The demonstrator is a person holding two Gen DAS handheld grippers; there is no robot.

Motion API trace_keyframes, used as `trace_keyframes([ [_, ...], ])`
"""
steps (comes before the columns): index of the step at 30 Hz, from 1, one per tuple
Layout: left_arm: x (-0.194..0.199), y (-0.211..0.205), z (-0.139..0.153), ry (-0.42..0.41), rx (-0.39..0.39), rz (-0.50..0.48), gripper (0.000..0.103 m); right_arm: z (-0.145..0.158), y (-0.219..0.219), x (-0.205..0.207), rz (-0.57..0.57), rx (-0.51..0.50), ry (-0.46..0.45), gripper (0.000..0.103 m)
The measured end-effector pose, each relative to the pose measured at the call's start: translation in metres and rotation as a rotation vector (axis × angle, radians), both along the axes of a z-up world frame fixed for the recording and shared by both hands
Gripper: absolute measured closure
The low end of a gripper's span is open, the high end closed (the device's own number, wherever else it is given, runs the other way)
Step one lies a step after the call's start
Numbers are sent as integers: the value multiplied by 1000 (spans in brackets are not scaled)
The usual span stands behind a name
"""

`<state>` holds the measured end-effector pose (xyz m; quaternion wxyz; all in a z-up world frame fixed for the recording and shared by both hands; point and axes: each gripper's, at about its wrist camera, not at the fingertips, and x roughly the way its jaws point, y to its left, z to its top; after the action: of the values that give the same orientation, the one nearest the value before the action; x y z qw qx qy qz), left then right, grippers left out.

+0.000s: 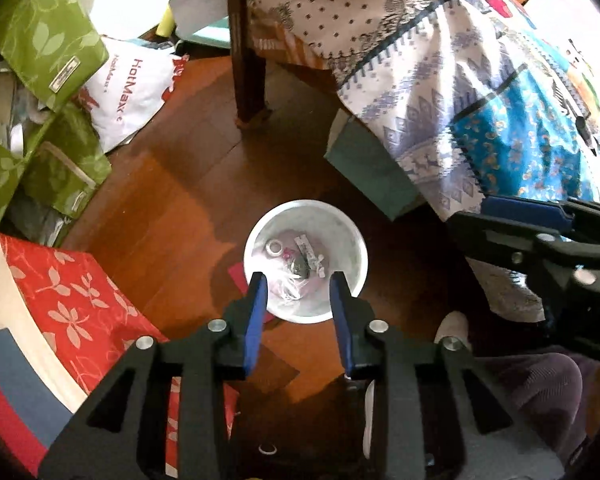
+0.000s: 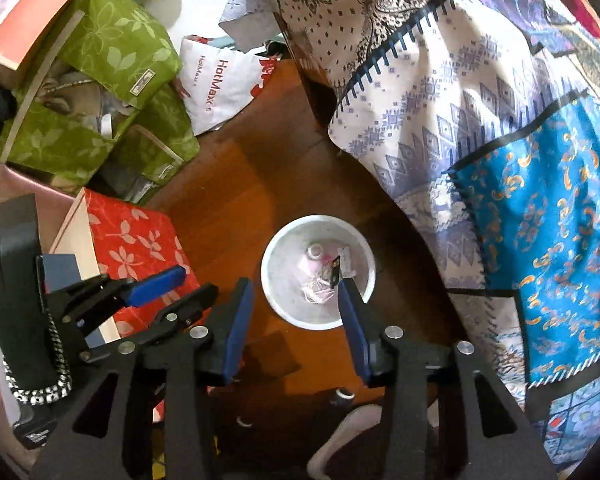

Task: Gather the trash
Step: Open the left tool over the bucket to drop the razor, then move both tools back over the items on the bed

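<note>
A white round trash bin (image 1: pixel 356 248) stands on the wooden floor below both grippers, with several bits of trash (image 1: pixel 300 264) inside: a tape roll, wrappers, crumpled plastic. It also shows in the right wrist view (image 2: pixel 276 280). My left gripper (image 1: pixel 300 280) is open and empty, held above the bin's near rim. My right gripper (image 2: pixel 294 284) is open above the bin. A small dark piece (image 2: pixel 335 271) shows at its right fingertip over the bin; I cannot tell if it touches the finger. The right gripper also shows at the right of the left wrist view (image 1: pixel 540 232).
A table leg (image 1: pixel 248 64) and a hanging patterned cloth (image 1: pixel 440 80) stand behind the bin. Green fabric boxes (image 1: pixel 40 40), a red floral box (image 1: pixel 72 300) and a white HotMax bag (image 1: pixel 128 88) crowd the left. A dark green box (image 1: pixel 364 168) sits under the cloth. My foot (image 1: pixel 452 328) is right.
</note>
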<state>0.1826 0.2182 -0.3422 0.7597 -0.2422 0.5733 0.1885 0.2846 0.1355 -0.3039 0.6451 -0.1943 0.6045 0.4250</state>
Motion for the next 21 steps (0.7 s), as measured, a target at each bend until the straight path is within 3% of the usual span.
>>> trace_keyframes([
  [9, -10, -7, 30, -57, 22, 4, 73, 26, -21, -5, 10, 28, -68, 62],
  [21, -30, -43, 125, -225, 157, -17, 73, 106, -76, -15, -53, 174, -234, 62],
])
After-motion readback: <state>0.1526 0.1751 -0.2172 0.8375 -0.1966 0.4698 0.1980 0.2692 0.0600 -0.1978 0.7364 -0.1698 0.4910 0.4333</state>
